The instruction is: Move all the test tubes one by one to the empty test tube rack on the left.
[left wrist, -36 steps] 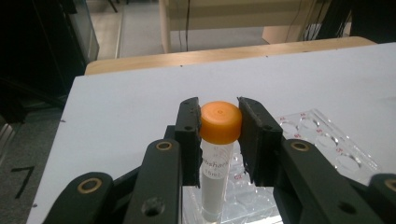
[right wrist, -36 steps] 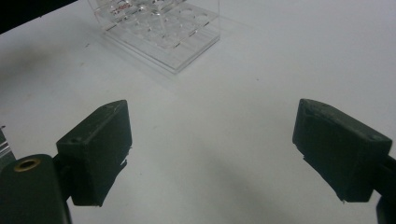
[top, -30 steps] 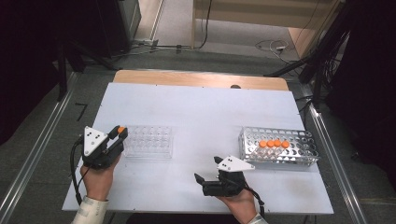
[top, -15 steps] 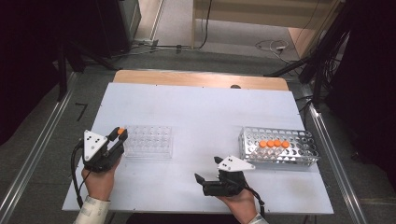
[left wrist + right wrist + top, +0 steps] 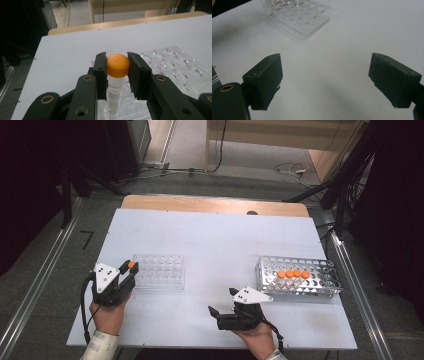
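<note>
- The left gripper (image 5: 117, 68) clamps the orange cap of a clear tube (image 5: 117, 65), upright over the left end of the clear rack (image 5: 160, 271) near the table's (image 5: 215, 235) left edge.
- The right gripper (image 5: 325, 80) rests near the front edge, jaws spread wide, nothing between them.
- A metal rack (image 5: 300, 276) with orange-capped tubes stands by the right edge.

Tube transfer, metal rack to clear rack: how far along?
Done: nothing seated in the clear rack that I can see. In hand: left gripper clamps one orange-capped tube at its corner. Left: four tubes wait in the metal rack; right gripper open, idle.
</note>
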A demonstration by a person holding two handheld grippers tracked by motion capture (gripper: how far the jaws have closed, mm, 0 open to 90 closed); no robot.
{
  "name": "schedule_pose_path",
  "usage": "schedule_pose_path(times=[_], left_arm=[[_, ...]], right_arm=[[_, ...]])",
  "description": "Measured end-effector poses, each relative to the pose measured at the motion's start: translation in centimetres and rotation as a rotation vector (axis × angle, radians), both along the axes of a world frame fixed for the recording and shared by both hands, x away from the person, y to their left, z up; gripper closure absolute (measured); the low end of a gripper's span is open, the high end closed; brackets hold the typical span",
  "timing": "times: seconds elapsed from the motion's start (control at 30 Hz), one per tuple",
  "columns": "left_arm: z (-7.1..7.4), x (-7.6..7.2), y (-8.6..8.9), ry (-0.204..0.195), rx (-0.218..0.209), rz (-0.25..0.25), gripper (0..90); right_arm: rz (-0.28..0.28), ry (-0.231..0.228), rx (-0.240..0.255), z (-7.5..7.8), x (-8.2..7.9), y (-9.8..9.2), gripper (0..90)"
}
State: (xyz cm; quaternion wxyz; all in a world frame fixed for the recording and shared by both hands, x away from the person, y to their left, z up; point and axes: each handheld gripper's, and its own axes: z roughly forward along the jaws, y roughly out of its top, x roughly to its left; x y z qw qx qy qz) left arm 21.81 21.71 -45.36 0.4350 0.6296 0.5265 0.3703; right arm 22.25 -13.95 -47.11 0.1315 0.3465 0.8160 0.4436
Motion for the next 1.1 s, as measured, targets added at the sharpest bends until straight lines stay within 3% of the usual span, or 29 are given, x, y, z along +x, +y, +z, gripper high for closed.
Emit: schedule_pose_path(times=[0.17, 0.37, 0.53, 0.87, 1.1], left_arm=[[0.0, 0.0, 0.0, 0.007, 0.003, -0.008, 68.7], [0.0, 0.1, -0.7, 0.010, 0.032, -0.006, 39.6], [0.2, -0.1, -1.0, 0.013, 0.015, 0.016, 24.0], [-0.1, -0.7, -0.8, 0.029, -0.030, 0.016, 14.6], [-0.5, -1.1, -0.9, 0.027, -0.029, 0.024, 13.0]], right_arm=[[0.002, -0.001, 0.000, 0.0, 0.0, 0.0, 10.8], [0.000, -0.009, 0.001, 0.0, -0.1, 0.0, 10.7], [-0.007, -0.016, -0.001, 0.0, -0.1, -0.1, 10.8], [-0.042, -0.025, 0.018, 0.5, -0.1, -1.4, 10.6], [-0.073, -0.036, 0.032, 0.8, -0.4, -3.2, 10.7]])
